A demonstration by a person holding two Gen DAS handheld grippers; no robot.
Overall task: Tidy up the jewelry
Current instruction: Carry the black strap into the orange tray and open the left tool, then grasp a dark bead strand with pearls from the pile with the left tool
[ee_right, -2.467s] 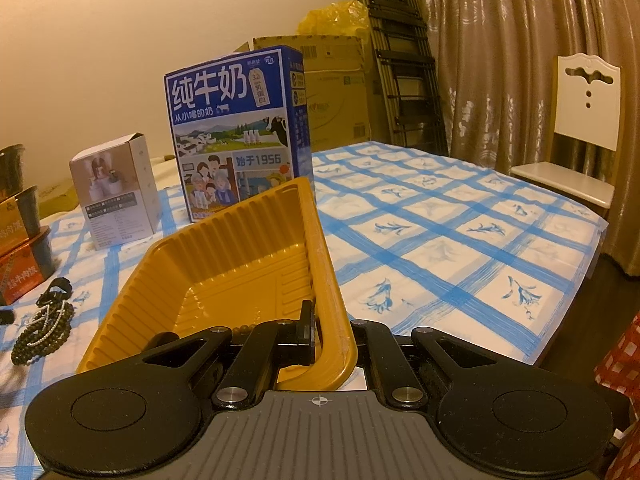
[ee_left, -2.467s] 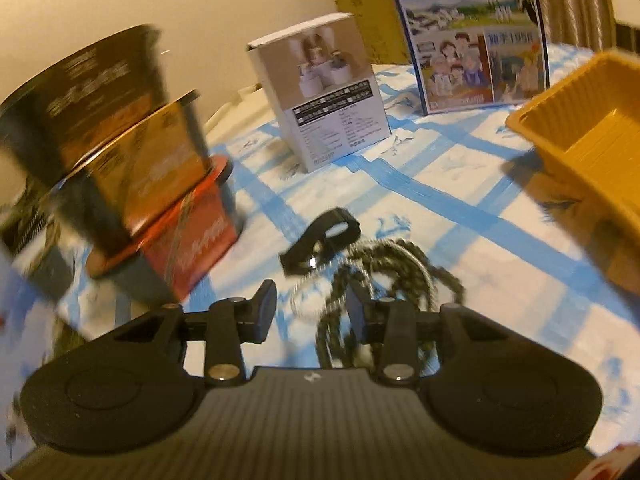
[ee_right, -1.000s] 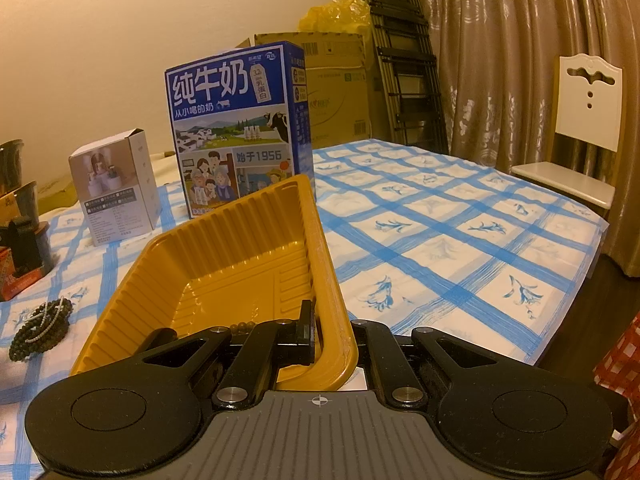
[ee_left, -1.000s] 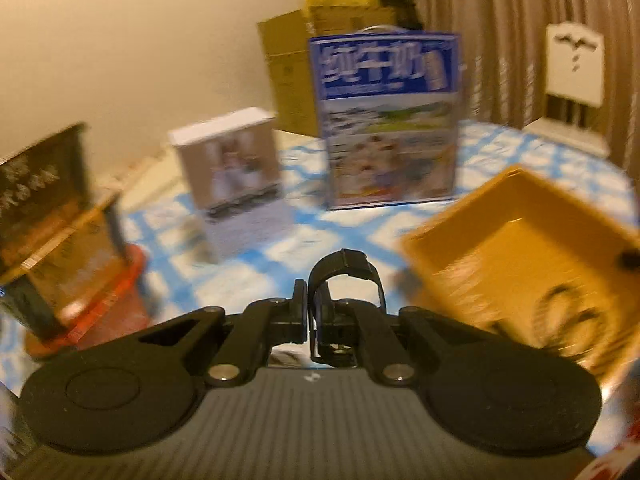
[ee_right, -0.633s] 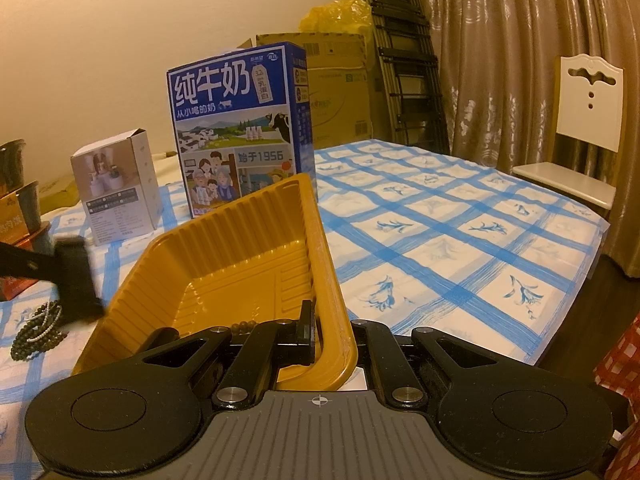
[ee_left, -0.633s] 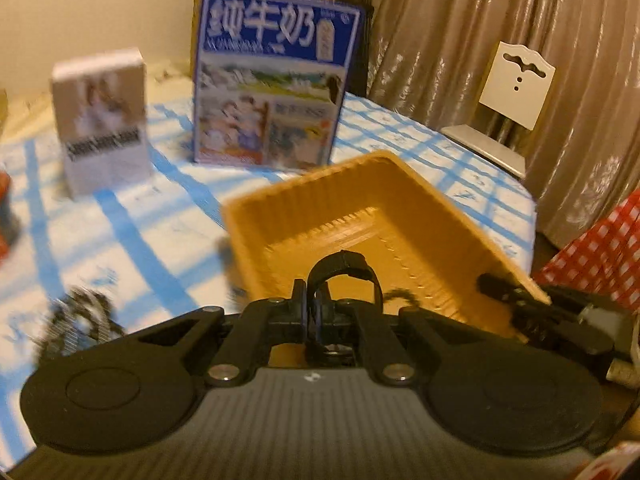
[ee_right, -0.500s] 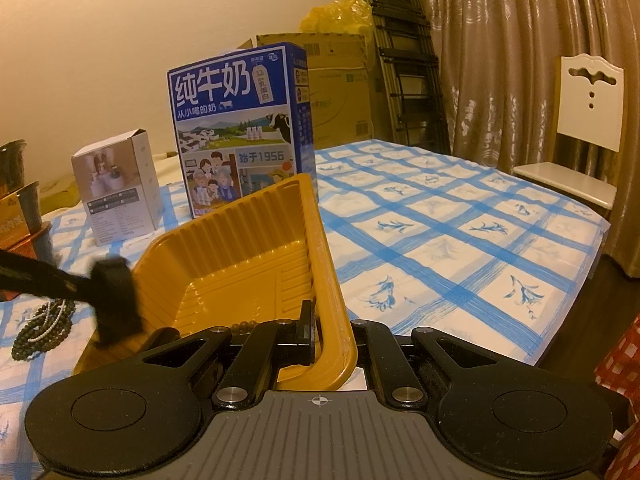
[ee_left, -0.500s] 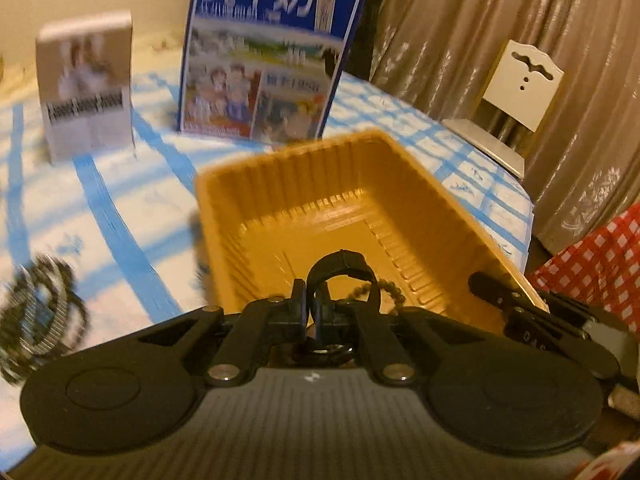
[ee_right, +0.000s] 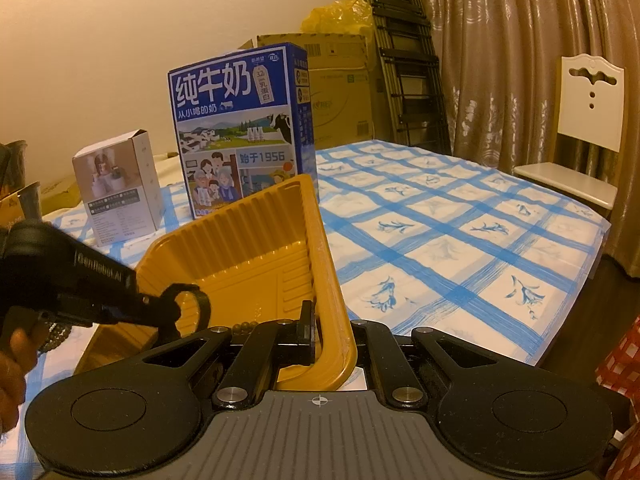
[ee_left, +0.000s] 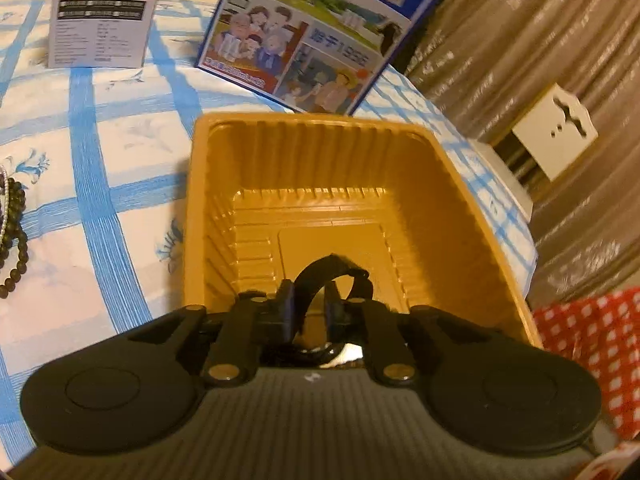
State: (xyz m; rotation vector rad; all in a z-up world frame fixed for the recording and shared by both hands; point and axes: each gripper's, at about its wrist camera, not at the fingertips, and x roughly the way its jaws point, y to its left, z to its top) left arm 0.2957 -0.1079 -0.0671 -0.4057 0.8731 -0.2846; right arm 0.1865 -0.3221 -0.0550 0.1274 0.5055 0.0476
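one ribbed orange plastic tray (ee_left: 472, 184) holds beads (ee_right: 244, 325).

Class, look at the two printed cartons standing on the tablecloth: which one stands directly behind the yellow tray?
The blue milk carton, taller, with a family picture, stands just behind the yellow tray. The small white box stands off to its left.
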